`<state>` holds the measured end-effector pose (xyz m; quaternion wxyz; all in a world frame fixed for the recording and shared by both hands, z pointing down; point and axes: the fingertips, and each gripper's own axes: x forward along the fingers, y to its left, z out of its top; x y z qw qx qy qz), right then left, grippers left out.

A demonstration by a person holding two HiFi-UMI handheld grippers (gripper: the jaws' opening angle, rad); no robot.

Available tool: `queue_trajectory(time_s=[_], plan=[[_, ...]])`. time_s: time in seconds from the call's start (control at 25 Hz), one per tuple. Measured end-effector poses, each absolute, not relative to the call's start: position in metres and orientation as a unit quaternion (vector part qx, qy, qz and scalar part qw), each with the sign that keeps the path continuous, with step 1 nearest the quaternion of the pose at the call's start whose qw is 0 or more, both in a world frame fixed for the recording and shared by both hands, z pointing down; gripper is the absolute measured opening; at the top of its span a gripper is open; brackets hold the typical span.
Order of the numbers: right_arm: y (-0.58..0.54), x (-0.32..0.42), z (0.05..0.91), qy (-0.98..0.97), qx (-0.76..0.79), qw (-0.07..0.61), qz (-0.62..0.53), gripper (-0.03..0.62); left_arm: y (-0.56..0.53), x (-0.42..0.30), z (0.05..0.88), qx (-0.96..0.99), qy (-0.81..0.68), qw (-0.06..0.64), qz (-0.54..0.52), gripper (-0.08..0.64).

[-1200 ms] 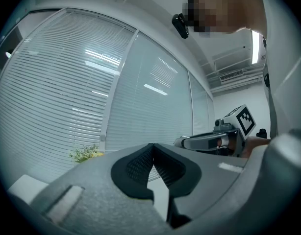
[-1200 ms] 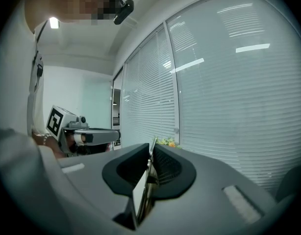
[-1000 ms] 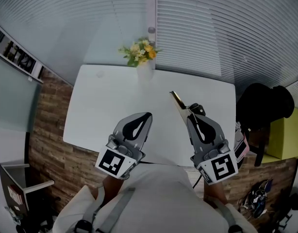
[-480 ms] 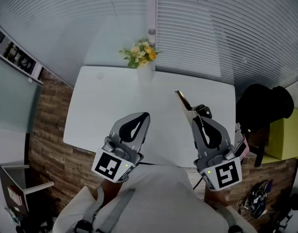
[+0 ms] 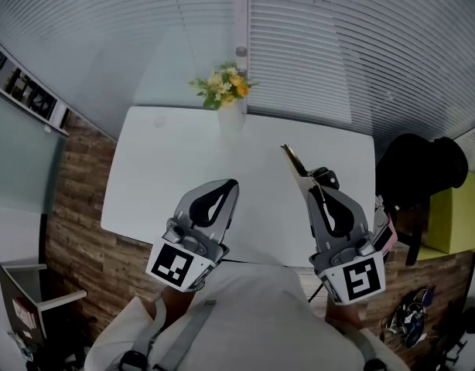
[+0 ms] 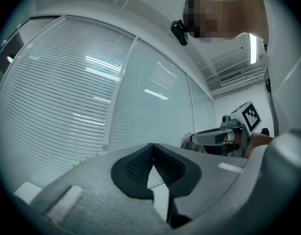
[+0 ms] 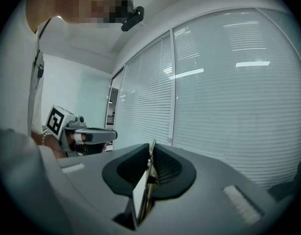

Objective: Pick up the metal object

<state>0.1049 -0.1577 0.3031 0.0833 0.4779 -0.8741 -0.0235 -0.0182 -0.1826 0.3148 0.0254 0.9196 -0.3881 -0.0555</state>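
The white table (image 5: 160, 176) lies below you, with flowers (image 5: 222, 86) at its far edge. Your left gripper (image 5: 230, 185) hovers over the near side, jaws pressed together on nothing. Your right gripper (image 5: 319, 178) pinches the metal object (image 5: 292, 159), a thin, flat, brass-coloured strip that juts past the jaws above the table's right side. It is likely light, stiff and slick, so keep the pads on its flat faces.
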Motion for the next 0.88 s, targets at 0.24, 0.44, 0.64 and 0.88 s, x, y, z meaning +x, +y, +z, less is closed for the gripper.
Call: queue_trajectory(time_s=[0.24, 0.44, 0.64, 0.88], plan=[[-0.1595, 0.1057, 0.3011, -0.874, 0.479, 0.082, -0.024, 0.029, -0.1847, -0.0171, 0.3164, 0.92, -0.387, 0.029, -0.054, 0.006], [-0.1573, 0.1056, 0.2999, -0.873, 0.479, 0.083, -0.026, 0.029, -0.1823, -0.0172, 0.3166, 0.92, -0.387, 0.031, -0.052, 0.006], [-0.1571, 0.1046, 0.3001, -0.874, 0.479, 0.084, -0.026, 0.029, -0.1822, -0.0177, 0.3158, 0.92, -0.387, 0.031, -0.053, 0.006], [-0.1582, 0.1037, 0.2989, -0.874, 0.478, 0.084, -0.027, 0.029, -0.1831, -0.0175, 0.3174, 0.921, -0.386, 0.032, -0.051, 0.006]])
